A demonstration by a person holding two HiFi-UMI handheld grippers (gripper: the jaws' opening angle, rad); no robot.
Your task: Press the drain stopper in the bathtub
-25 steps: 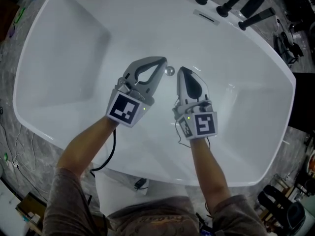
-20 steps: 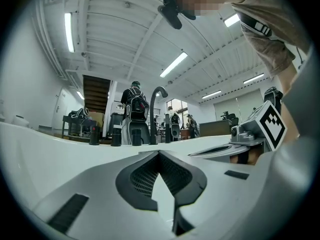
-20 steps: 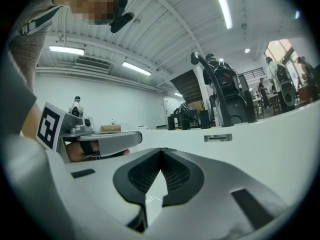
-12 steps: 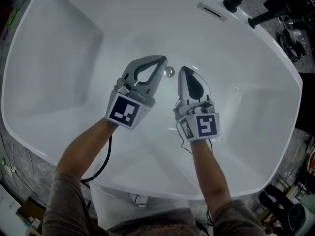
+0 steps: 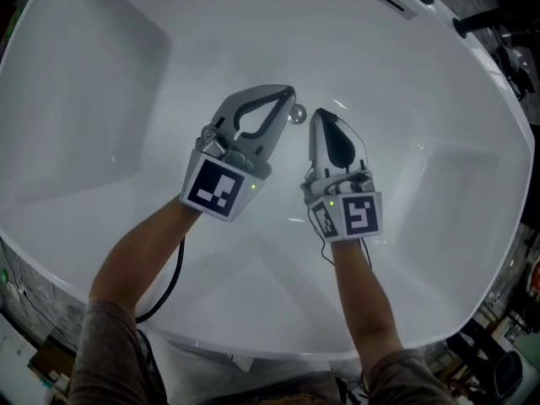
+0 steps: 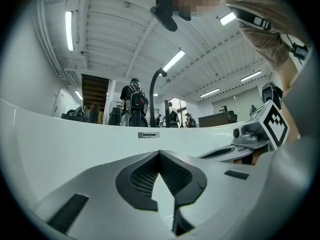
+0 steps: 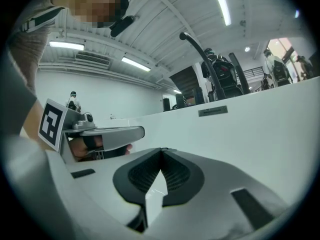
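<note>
White ribbed ceiling (image 6: 111, 15), long strip lights (image 6: 69, 30)

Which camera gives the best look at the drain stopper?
The head view: the drain stopper shows on the bathtub floor, beside the left gripper tip. Neither gripper view shows it, only the bathtub wall.

Head view looks steeply down into the bathtub (image 5: 101, 99); both gripper views face its far wall (image 6: 60, 139).
</note>
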